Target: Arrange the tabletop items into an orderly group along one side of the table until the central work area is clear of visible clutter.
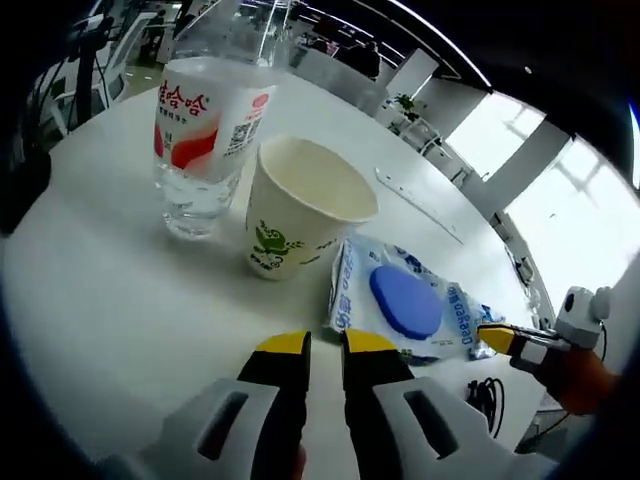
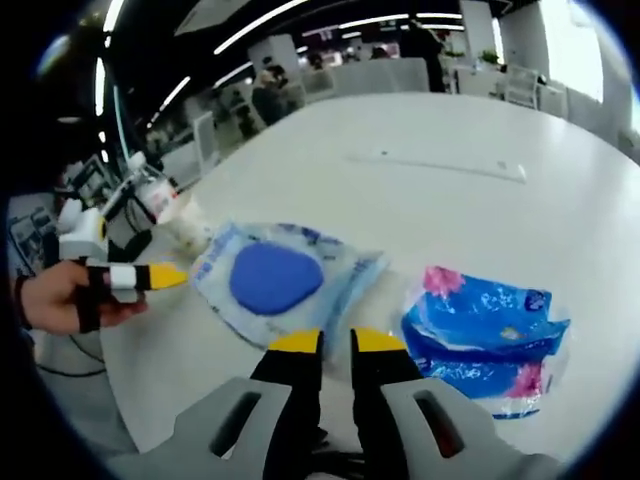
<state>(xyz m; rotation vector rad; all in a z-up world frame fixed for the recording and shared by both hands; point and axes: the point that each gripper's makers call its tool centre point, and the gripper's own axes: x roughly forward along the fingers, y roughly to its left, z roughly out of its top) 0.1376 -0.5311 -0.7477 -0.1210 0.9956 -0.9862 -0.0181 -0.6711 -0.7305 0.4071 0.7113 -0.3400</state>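
Clutter is already grouped in the left gripper view — bottle (image 1: 205, 140) upper left, cup (image 1: 300, 205) beside it, wipes pack (image 1: 400, 300) lower centre — while a tissue pack (image 2: 485, 340) lies apart at lower right of the right gripper view; left gripper (image 1: 325, 345) and right gripper (image 2: 337, 342) are nearly closed, holding nothing, probably poised between pickups.

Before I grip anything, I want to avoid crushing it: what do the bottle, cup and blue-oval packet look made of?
Bottle: clear thin plastic, glossy, see-through wall with a printed wrap label.
Cup: apparently paper, matte cream, with a green print.
Packet: soft plastic film, shiny and wrinkled, so probably easy to crumple.
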